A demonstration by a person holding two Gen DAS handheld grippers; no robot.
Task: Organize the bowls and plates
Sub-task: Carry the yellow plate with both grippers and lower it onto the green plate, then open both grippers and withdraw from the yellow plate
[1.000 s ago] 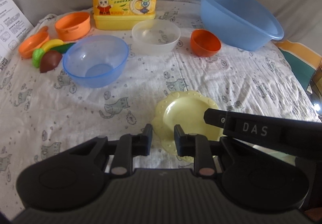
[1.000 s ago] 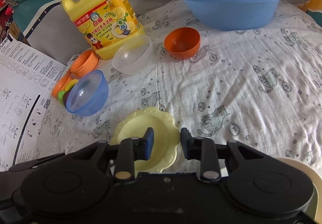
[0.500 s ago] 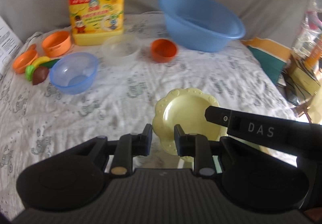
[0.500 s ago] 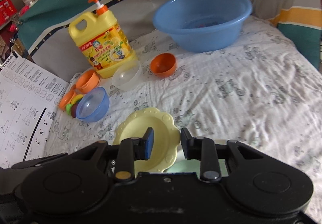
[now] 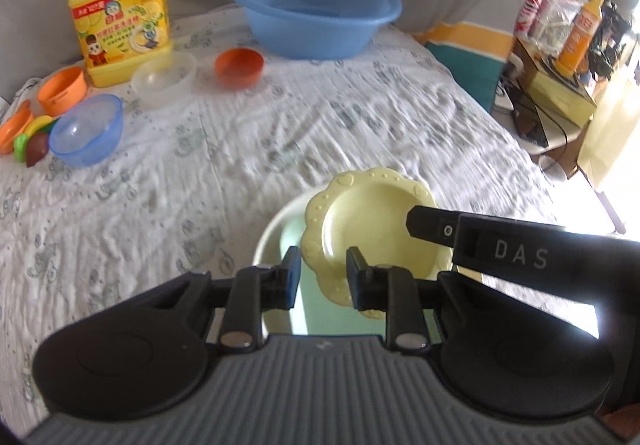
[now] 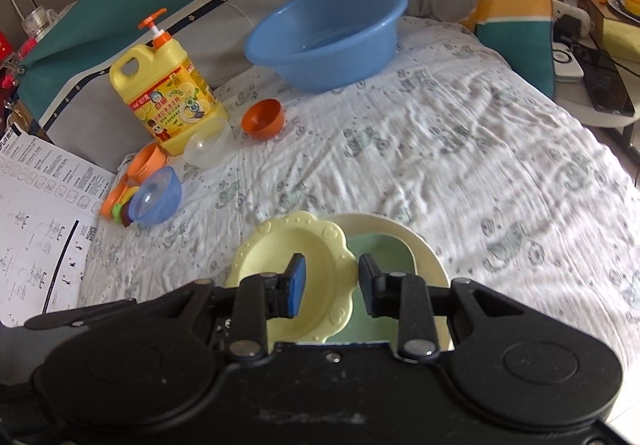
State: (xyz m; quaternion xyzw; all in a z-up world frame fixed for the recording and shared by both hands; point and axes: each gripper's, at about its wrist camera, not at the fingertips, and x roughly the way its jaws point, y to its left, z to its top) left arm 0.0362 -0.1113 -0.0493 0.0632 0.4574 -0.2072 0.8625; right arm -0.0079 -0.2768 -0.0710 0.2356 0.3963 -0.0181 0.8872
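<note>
Left gripper (image 5: 320, 275) pinching yellow plate (image 5: 376, 229) rim; right gripper (image 6: 330, 281) pinching opposite rim. Plate between both finger pairs, over cream plate (image 6: 424, 245) with green plate (image 6: 380, 253) inside.

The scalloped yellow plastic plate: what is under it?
Under the scalloped yellow plastic plate sits a round cream dish with a pale green inside. The plate and claws cover its near part.
</note>
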